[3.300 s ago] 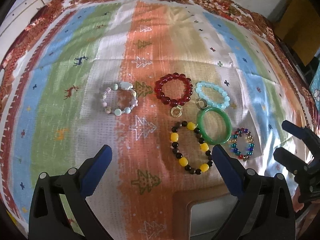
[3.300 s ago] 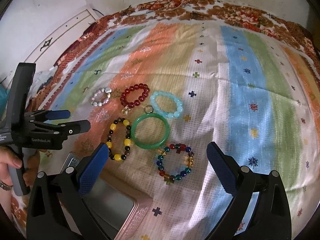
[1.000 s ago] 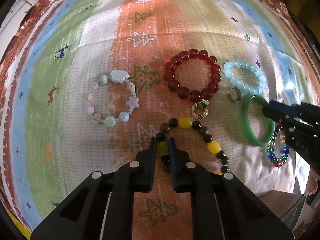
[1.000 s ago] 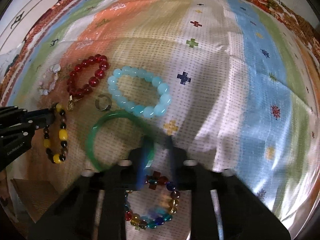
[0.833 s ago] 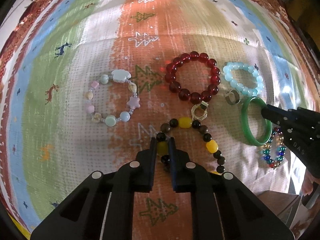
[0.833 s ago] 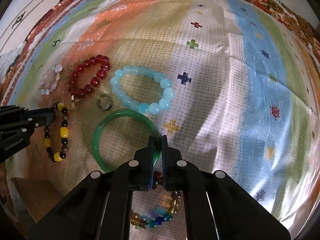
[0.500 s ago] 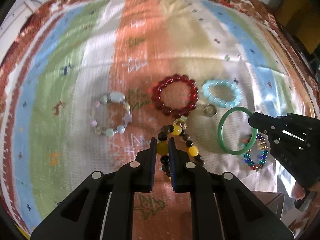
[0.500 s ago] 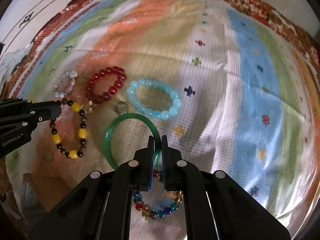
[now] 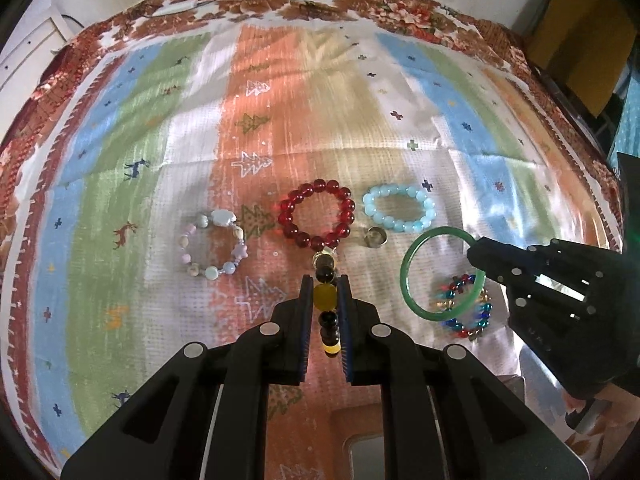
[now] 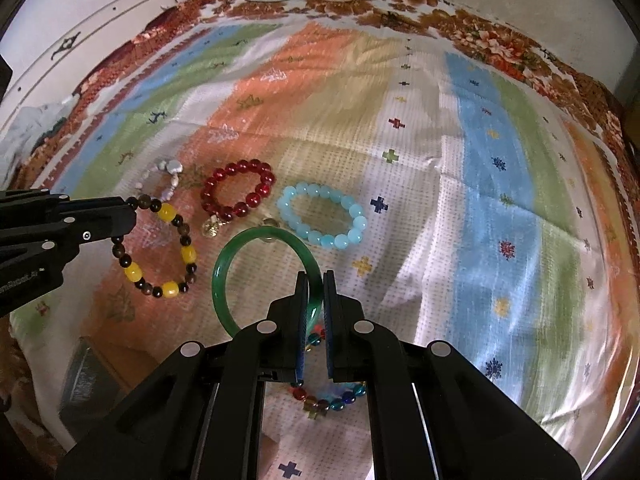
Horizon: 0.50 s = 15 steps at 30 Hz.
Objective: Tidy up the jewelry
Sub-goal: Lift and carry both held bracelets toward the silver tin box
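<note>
Striped cloth (image 9: 120, 240) covers the bed. Left tool (image 9: 325, 300) pinches the yellow-and-dark bead bracelet (image 10: 160, 248) at frame centre; right tool (image 10: 315, 296) clamps the green bangle (image 10: 224, 276). Red bracelet (image 9: 316, 214), pale-blue bracelet (image 9: 398, 213), pastel bracelet (image 9: 212, 250), multicoloured bracelet (image 9: 464, 312) and ring (image 9: 375, 237) remain unsorted.

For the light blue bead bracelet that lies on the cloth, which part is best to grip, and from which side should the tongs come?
Come from above and pinch across one bead on the near arc of the light blue bead bracelet, one pad inside the loop, one outside. It lies flat and open on the cloth, so no edge stands up to take from the side. The near-left arc is crowded by the small ring, so probably choose the right part.
</note>
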Tool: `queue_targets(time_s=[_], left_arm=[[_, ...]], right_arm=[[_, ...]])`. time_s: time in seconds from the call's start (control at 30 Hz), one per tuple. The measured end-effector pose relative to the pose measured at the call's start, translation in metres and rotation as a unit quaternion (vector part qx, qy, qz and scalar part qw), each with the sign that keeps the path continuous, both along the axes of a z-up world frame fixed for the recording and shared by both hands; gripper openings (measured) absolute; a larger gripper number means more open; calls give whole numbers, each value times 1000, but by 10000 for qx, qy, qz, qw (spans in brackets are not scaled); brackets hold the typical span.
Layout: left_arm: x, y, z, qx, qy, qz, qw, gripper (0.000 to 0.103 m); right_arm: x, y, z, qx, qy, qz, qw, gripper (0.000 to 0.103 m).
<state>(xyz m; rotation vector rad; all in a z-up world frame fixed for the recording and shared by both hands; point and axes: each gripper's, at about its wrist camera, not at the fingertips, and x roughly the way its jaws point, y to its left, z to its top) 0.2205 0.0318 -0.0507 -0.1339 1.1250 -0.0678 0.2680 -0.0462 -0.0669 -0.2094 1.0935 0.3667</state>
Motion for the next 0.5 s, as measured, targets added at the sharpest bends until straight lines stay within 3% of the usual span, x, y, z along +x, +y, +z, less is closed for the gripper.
queue_targets(time_s=[0.5], left_arm=[[-27, -6, 31, 125, -480, -15, 9988, 11]], right_arm=[[-25, -14, 29, 336, -328, -257, 9986, 8]])
